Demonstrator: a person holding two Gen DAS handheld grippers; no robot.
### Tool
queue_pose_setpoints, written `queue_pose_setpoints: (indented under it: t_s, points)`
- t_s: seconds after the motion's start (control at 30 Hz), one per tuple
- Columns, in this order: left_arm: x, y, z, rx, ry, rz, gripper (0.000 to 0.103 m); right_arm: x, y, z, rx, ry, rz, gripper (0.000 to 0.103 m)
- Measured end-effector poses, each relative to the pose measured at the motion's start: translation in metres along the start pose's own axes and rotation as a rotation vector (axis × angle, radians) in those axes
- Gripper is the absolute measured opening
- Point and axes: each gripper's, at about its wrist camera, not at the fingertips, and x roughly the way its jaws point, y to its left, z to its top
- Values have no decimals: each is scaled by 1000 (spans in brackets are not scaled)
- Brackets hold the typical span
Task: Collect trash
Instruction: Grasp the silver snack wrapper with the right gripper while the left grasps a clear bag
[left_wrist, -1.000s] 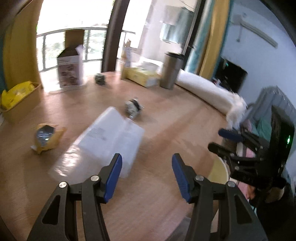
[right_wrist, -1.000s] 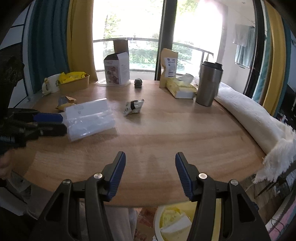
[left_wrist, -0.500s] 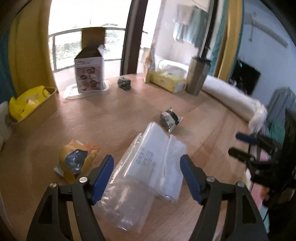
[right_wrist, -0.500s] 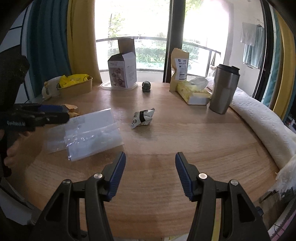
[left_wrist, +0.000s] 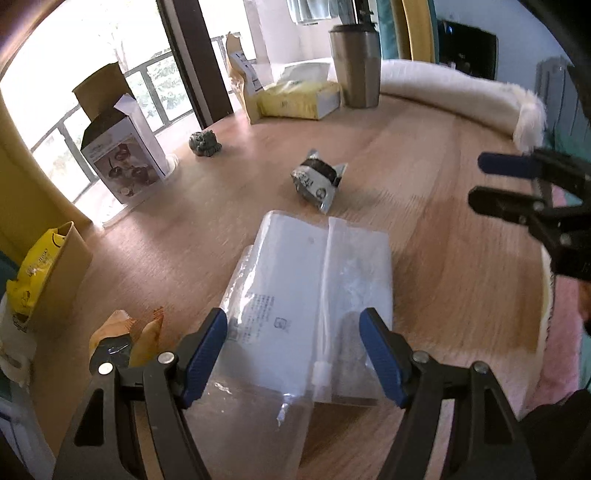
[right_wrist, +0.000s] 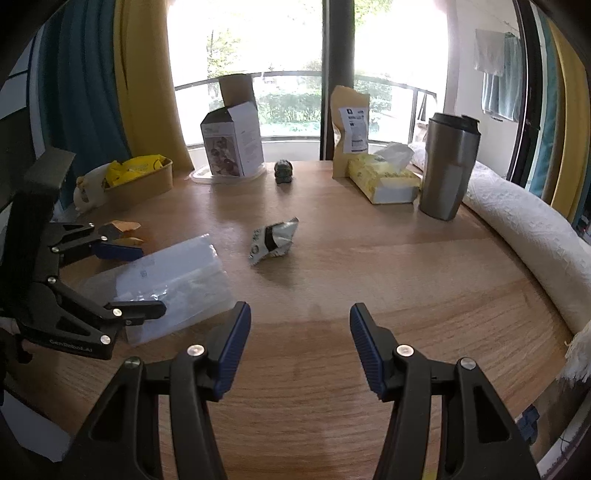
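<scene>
Nearby: crumpled wrapper (left_wrist: 317, 181) beyond plastic bag (left_wrist: 314, 295); orange wrapper (left_wrist: 125, 336) beside.

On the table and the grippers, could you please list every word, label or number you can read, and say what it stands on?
"GenRobot.AI": on the body of the left gripper.
Clear plastic bag: printed lines and a small symbol, too small to read.
Brown pouch: white label, text blurred.
White carton: pictures and print, unreadable.
Crumpled wrapper: markings, unreadable.
Yellow packet: print, unreadable.

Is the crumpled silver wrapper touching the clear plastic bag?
Apart. The right wrist view shows bare wood between the crumpled silver wrapper and the clear plastic bag.
</scene>
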Motion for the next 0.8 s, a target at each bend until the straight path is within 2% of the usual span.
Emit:
queue_pose_setpoints:
  t_s: [0.23, 0.27, 0.3, 0.4, 0.5, 0.67, 0.8]
  points:
    - [1, -26, -5, 143, -25, 93, 74, 17, -4, 2, -62, 46, 3, 54]
    - [0, -28, -6, 152, -35, 94, 70, 21, -5, 6, -64, 49, 7, 54]
    - [-1, -29, -7, 151, -40, 78, 59, 25, -5, 9, -63, 51, 13, 54]
    - [-2, -28, -9, 126, -50, 40, 40, 41, -3, 22, -32, 72, 57, 54]
    - [-4, -28, -9, 117, -65, 16, 27, 55, 6, 35, -30, 74, 85, 54]
    - [-19, -22, -10, 65, -107, -42, 9, 82, 22, 54, -52, 86, 103, 54]
    - [-31, -3, -11, -9, -135, -67, 6, 102, 25, 68, -28, 99, 107, 54]
